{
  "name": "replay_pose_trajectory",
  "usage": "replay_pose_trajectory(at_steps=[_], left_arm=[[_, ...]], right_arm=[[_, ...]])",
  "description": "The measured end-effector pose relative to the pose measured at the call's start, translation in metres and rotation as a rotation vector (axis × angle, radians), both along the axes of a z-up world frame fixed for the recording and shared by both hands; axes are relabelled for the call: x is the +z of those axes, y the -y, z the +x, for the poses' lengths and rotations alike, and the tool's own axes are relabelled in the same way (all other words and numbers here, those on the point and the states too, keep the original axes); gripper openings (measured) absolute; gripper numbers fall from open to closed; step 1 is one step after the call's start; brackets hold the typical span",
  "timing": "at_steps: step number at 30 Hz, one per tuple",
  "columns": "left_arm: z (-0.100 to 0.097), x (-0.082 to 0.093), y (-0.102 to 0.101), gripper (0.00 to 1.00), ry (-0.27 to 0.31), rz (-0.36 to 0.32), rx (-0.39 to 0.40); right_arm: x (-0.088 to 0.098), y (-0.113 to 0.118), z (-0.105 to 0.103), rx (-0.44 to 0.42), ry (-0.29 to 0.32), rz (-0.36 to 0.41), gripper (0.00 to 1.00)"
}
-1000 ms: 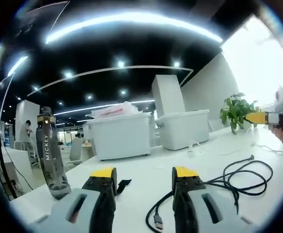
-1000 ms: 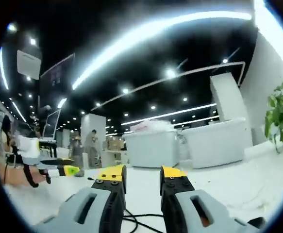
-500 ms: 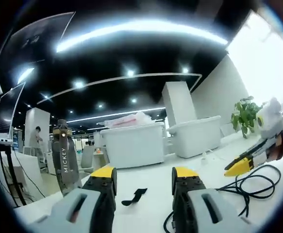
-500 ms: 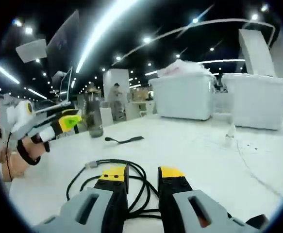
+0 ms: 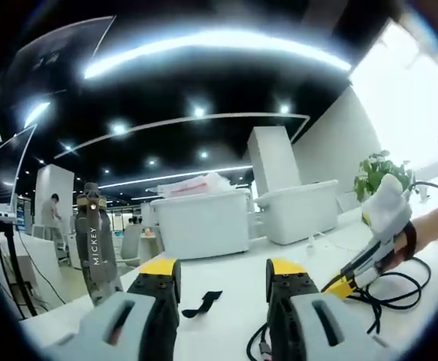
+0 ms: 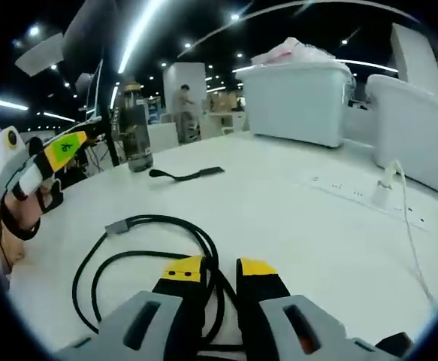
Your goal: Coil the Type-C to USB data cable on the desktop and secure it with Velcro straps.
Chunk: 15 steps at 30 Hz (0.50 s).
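Note:
The black data cable (image 6: 155,248) lies in loose loops on the white desk (image 6: 294,226), with its grey plug (image 6: 117,226) at the left. My right gripper (image 6: 219,268) is low over the loops. Its jaws stand narrowly apart, with cable strands running between them. The left gripper view has that gripper (image 5: 344,286) coming in from the right, tip down on the cable (image 5: 388,289). My left gripper (image 5: 222,269) hangs open and empty above the desk, seen in the right gripper view at the left (image 6: 64,145). The black Velcro strap (image 5: 201,304) (image 6: 188,174) lies flat beyond the cable.
A dark bottle marked MICKEY (image 5: 95,248) (image 6: 134,135) stands near the desk's edge. Two white bins (image 5: 203,222) (image 6: 301,101) sit at the back. A white charger with its lead (image 6: 388,192) lies to the right. A potted plant (image 5: 380,171) stands further off.
My right gripper has dropped to the cable loops and its jaws have narrowed around the strands. The left gripper's view has barely shifted; its jaws stay as wide as before.

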<state>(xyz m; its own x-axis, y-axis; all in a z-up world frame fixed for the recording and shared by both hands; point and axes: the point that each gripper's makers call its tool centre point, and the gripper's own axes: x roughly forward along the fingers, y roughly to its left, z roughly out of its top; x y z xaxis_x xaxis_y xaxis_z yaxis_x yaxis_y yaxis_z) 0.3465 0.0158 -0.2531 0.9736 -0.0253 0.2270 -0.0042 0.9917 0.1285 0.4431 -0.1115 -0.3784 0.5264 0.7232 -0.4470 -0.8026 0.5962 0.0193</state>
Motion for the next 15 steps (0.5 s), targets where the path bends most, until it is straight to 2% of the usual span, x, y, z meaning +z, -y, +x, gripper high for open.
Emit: replay_pose_trajectory(at_steps=[1,4,8,13,15], left_arm=[[0.0,-0.001,0.0,0.46,-0.001,-0.002,-0.001],[0.0,-0.002,0.002,0.46,-0.007,0.002,-0.002],[0.0,-0.005,0.005,0.46,-0.015,0.007,-0.007],[0.0,-0.008,0.011,0.46,-0.026,0.018,-0.031],[0.0,-0.011,0.015,0.46,-0.034,0.025,-0.042]], right_arm=[[0.001,-0.002,-0.002,0.009,0.007,0.0,0.08],[0.003,-0.004,-0.004,0.034,0.05,-0.029,0.06],[0.009,0.0,0.0,0.014,0.055,0.0,0.05],[0.034,0.01,0.002,-0.033,0.116,0.078,0.04],[0.04,0.016,0.003,-0.04,0.139,0.074,0.04]])
